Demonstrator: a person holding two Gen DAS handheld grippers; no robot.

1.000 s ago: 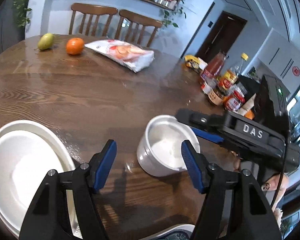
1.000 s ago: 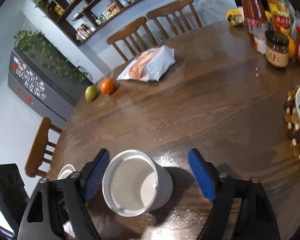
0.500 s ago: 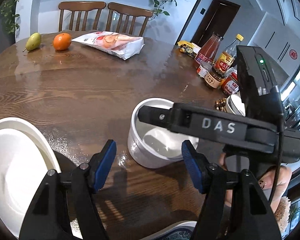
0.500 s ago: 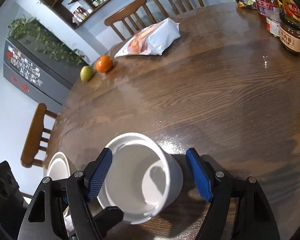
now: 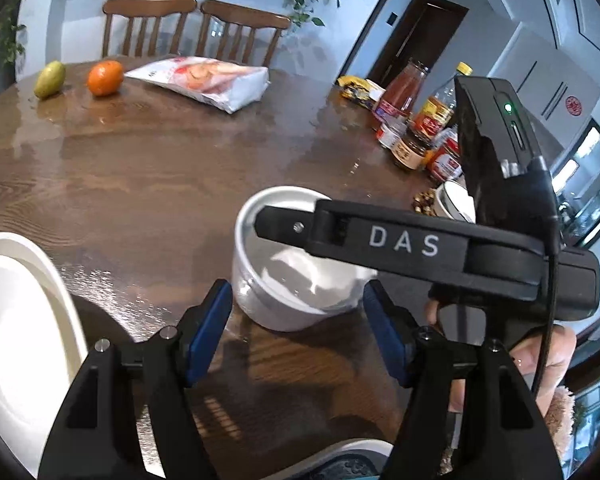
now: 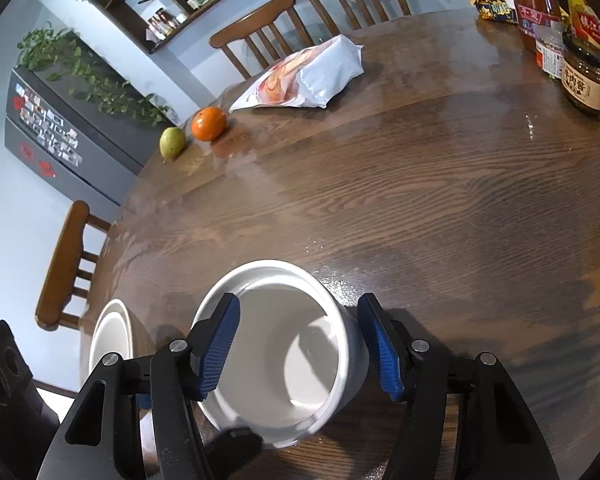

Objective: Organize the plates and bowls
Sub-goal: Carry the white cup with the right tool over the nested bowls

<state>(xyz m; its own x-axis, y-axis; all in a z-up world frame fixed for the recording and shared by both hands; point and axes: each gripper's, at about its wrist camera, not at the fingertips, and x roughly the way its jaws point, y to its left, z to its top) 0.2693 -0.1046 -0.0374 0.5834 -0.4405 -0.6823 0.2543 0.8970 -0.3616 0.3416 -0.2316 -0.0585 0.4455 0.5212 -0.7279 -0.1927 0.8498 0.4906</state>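
Observation:
A deep white bowl (image 6: 284, 360) stands on the brown wooden table (image 6: 420, 200). My right gripper (image 6: 298, 344) straddles it, its jaws closing, and the blue pads (image 6: 220, 340) lie against the bowl's two sides. In the left wrist view the same bowl (image 5: 284, 304) sits just ahead of my left gripper (image 5: 296, 334), which is open with nothing between its fingers; the right gripper's black finger (image 5: 380, 240) crosses over the bowl. White stacked plates (image 5: 16, 340) lie at the left, and the right wrist view shows the plates (image 6: 108, 336) too.
A pear (image 5: 50, 79), an orange (image 5: 105, 77) and a snack bag (image 5: 204, 82) lie at the table's far side. Bottles and jars (image 5: 410, 120) crowd the right, next to another white bowl (image 5: 454, 200). A blue-patterned dish (image 5: 340, 464) is at the near edge. Chairs stand behind.
The right gripper came further over the white bowl and its jaws narrowed onto the bowl's sides. The left gripper stayed open and hardly moved.

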